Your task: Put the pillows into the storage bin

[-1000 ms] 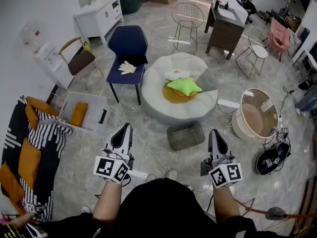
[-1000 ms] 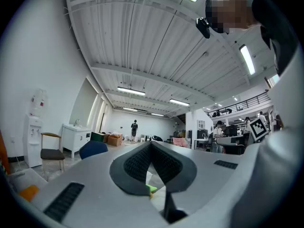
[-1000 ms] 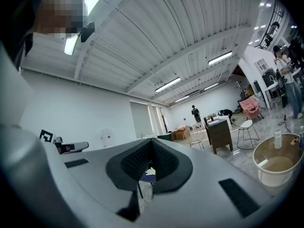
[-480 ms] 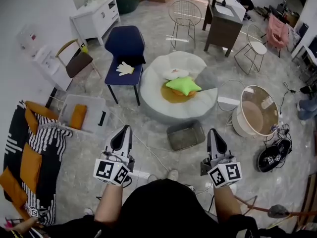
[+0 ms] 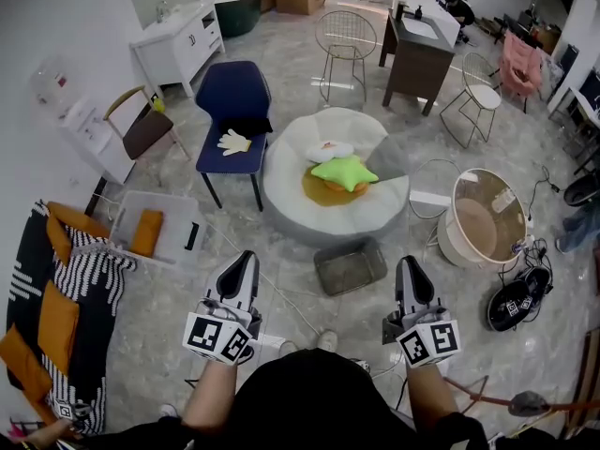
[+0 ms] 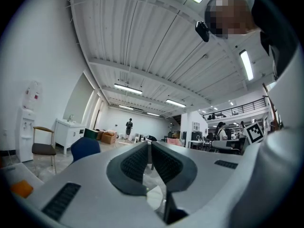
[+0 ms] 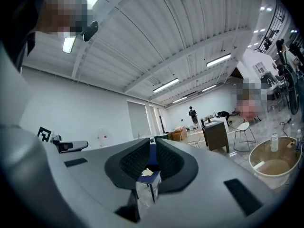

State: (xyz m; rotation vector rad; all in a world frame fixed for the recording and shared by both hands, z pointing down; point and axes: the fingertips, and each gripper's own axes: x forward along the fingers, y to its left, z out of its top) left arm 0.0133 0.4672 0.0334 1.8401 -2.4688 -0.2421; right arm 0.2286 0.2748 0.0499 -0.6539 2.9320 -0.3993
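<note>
A green star pillow (image 5: 344, 172) and a white pillow (image 5: 328, 151) lie on an orange cushion (image 5: 322, 191) on top of a round white pouf (image 5: 286, 195). A clear storage bin (image 5: 178, 206) stands on the floor at the left with an orange pillow (image 5: 146, 232) inside. A white hand-shaped pillow (image 5: 233, 142) rests on the blue chair (image 5: 234, 97). My left gripper (image 5: 246, 259) and right gripper (image 5: 409, 264) are held level in front of me, both shut and empty, well short of the pouf. The jaws are together in the left gripper view (image 6: 151, 148) and the right gripper view (image 7: 153, 146).
A grey tray (image 5: 350, 265) sits on the floor between the grippers and the pouf. A striped blanket (image 5: 89, 275) with orange cushions lies at the left. A round glass-topped table (image 5: 487, 216), wire chairs (image 5: 344, 36) and a dark cabinet (image 5: 419, 50) stand around.
The head view has shifted slightly, so the room and grippers sit a little lower in the picture. Both grippers stay shut and in about the same places.
</note>
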